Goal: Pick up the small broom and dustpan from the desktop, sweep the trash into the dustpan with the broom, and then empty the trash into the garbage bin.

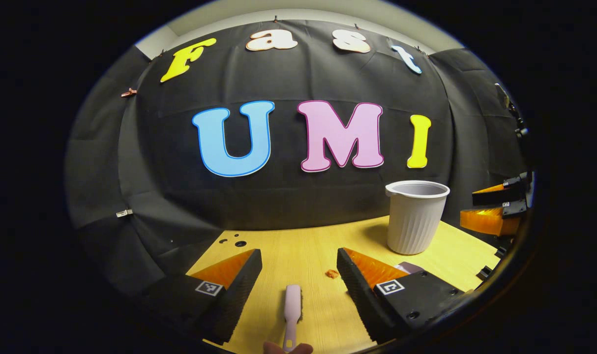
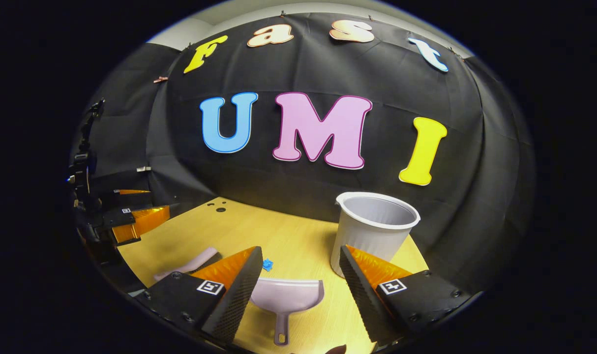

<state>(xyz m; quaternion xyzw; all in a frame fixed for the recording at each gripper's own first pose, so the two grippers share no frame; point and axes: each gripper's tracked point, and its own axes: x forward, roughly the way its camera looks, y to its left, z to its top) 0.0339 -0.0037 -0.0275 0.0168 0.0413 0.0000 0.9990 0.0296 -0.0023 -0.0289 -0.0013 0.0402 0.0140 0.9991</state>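
In the left gripper view, the small broom (image 1: 292, 309) is seen lying at lower centre on the wooden surface (image 1: 303, 246), between the spread jaws of the left gripper (image 1: 298, 275), ungripped. Trash (image 1: 332, 273) sits just right of it, the garbage bin (image 1: 415, 216) at right. In the right gripper view, the dustpan (image 2: 286, 299) is framed by the right gripper (image 2: 301, 275), jaws spread. Nothing is judged lifted or swept yet.

A small pink broom (image 1: 292, 314) lies flat on the wooden desk, handle toward the near edge. A pale lilac dustpan (image 2: 286, 300) lies flat to its right, mouth facing far, handle near. A ribbed grey bin (image 2: 372, 228) stands upright at the far right. An orange scrap (image 1: 332, 273) lies near the broom and a blue scrap (image 2: 267, 265) just beyond the dustpan.
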